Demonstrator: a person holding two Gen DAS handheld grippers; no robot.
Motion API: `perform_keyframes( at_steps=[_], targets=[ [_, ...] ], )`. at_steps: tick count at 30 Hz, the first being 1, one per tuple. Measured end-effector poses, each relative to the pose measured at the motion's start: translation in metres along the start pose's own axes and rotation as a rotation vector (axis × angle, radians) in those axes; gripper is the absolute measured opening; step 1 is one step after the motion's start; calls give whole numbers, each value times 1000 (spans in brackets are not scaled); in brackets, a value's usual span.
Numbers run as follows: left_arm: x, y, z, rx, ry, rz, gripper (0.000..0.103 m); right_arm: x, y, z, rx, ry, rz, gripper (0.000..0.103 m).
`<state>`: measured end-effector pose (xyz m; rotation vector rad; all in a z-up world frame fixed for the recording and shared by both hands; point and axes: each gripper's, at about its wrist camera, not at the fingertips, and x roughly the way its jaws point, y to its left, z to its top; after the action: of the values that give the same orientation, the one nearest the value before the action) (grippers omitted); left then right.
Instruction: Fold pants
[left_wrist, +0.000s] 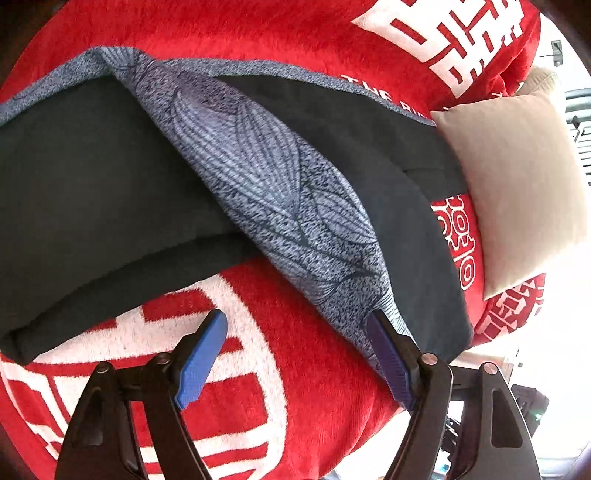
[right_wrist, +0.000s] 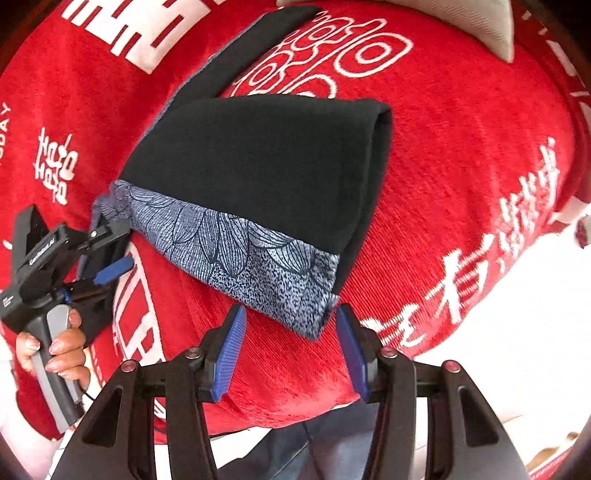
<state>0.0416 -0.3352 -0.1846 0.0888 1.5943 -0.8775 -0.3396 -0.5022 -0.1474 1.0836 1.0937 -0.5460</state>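
Observation:
The pants (left_wrist: 92, 177) are black with a blue-grey leaf-print band (left_wrist: 277, 192) and lie folded across a red blanket (left_wrist: 295, 387). My left gripper (left_wrist: 295, 315) stands open just above the blanket. Its right finger (left_wrist: 388, 354) rests against the near edge of the printed band, and nothing is pinched. In the right wrist view the pants (right_wrist: 258, 155) end in a printed corner (right_wrist: 306, 317) that lies between the spread fingers of my right gripper (right_wrist: 290, 308); the pads do not press it. The left gripper (right_wrist: 123, 245) shows at the band's far left corner, held by a hand (right_wrist: 62, 347).
A beige pillow (left_wrist: 517, 177) lies on the blanket against the far end of the pants, and its corner shows as the pillow (right_wrist: 461, 18) at the top of the right wrist view. The blanket (right_wrist: 443, 166) carries white characters. The bed edge drops off near me, with bright floor beyond.

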Motion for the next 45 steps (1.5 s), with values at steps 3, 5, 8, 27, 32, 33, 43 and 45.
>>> perform_keyframes(
  at_steps=[3,5,8,27,32,33,43,45],
  targets=[
    [1,1,1,-57,-8,-11,78,2,-6,5,-3,41,46,41],
    [2,0,2,-101,-9,-20,78,8,-5,8,18,99,102,16],
    [5,-2,1,-176,15,-65,78,-1,-3,18,7,142,179,11],
    [4,-28,26,-298,-21,-90,11,-12,20,96,-22,391,494,10],
    [-21,-45,42,-289,-69,-96,11,-29,33,141,-32,345,550,3],
    [-25,-51,48,-281,-82,-97,11,-36,36,156,-41,320,564,3],
    [-29,-61,87,-268,-119,-80,11,-43,42,218,-79,265,518,3],
    [-24,-62,93,-259,-119,-72,11,-43,42,229,-93,244,500,3]
  ],
)
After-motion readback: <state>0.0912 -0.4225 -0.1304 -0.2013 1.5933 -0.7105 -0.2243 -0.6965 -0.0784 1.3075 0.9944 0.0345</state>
